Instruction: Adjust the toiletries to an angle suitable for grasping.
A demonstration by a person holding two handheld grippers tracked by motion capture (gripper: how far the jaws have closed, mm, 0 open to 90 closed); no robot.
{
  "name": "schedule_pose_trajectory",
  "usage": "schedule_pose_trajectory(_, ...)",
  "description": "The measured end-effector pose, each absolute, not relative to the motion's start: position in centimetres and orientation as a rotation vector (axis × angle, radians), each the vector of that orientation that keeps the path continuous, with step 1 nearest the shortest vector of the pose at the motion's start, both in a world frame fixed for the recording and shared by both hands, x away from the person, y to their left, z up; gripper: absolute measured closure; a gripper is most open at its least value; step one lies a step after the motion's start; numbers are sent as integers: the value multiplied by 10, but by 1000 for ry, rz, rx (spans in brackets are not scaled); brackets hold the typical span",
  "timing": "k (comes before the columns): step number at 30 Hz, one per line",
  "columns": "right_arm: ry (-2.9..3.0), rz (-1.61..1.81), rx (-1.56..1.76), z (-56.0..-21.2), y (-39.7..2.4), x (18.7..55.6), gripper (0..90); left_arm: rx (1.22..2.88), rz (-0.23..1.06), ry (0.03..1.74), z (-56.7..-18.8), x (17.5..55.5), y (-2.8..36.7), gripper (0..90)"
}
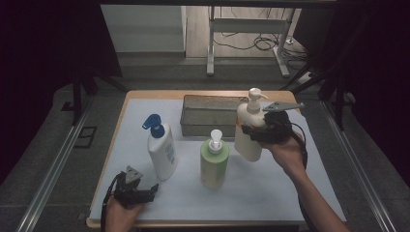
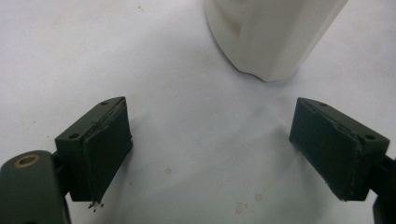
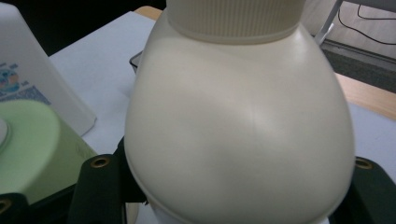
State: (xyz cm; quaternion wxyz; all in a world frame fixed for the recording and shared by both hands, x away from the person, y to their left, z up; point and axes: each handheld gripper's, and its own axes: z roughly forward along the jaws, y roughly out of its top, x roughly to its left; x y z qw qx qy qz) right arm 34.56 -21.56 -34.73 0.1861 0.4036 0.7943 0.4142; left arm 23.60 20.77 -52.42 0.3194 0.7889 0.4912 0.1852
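Note:
A cream pump bottle (image 1: 249,129) hangs just above the white mat, with my right gripper (image 1: 263,131) shut on its body. In the right gripper view the cream bottle (image 3: 238,121) bulges between my two black jaws. A green pump bottle (image 1: 214,162) stands mid-table, and a white bottle with a blue pump (image 1: 161,147) stands to its left. My left gripper (image 1: 145,193) rests near the front left edge, open with nothing between its pads (image 2: 109,149). The base of the white bottle (image 2: 268,35) stands just beyond them.
A grey metal tray (image 1: 212,116) sits at the back of the mat (image 1: 270,183), just behind the lifted bottle. The green bottle (image 3: 32,144) and the white bottle (image 3: 28,79) stand close on the left in the right gripper view. Table legs and cables lie beyond the far edge.

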Motion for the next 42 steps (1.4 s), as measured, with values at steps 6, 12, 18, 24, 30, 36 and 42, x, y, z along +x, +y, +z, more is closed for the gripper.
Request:
schedule_pose_trajectory(6, 2235, 1172, 1097, -338, -204, 354, 369, 2075, 487, 1291, -524, 236, 208, 126)
schedule_pose_trajectory(12, 2228, 1195, 1087, -330, -194, 363, 370, 2073, 486, 1291, -524, 236, 208, 126)
schedule_pose_trajectory(18, 2220, 1204, 1082, -327, -185, 374, 370, 2073, 486, 1291, -524, 236, 208, 126)
schedule_pose_trajectory(24, 2208, 1213, 1092, -326, -177, 386, 370, 2073, 486, 1292, -524, 236, 208, 126)
schedule_pose_trajectory(30, 2185, 1218, 1104, -324, -174, 398, 370, 2072, 487, 1291, -524, 236, 208, 126)
schedule_pose_trajectory(36, 2165, 1207, 1119, -324, -170, 410, 370, 2072, 487, 1291, -524, 236, 208, 126)
schedule_pose_trajectory(42, 2150, 1203, 1132, -327, -163, 422, 370, 2072, 486, 1292, -524, 236, 208, 126)
